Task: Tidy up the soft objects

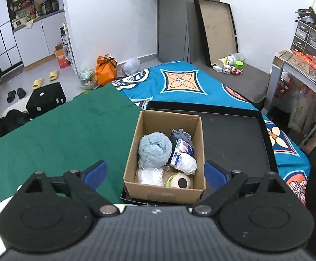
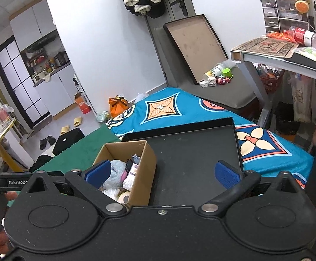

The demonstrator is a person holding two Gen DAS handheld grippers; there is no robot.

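Observation:
A cardboard box (image 1: 136, 134) stands in the left end of a black tray (image 1: 234, 143). It holds a fluffy light-blue plush (image 1: 154, 149), a dark grey cloth (image 1: 179, 134), a tissue pack (image 1: 182, 151), a white soft bundle (image 1: 188, 163), a white bag (image 1: 150, 176) and a cream round toy (image 1: 180, 181). My left gripper (image 1: 155, 171) is open and empty, hovering above the box's near side. My right gripper (image 2: 162, 174) is open and empty, above the tray just right of the box (image 2: 145, 167), which shows the plush (image 2: 115, 173).
The tray (image 2: 192, 152) lies on a blue patterned cloth (image 1: 179, 82) beside a green cloth (image 1: 60, 134). A grey bench with small toys (image 1: 229, 67) and a leaning tray lid (image 1: 219, 30) stand behind. A desk (image 2: 284, 54) is at right.

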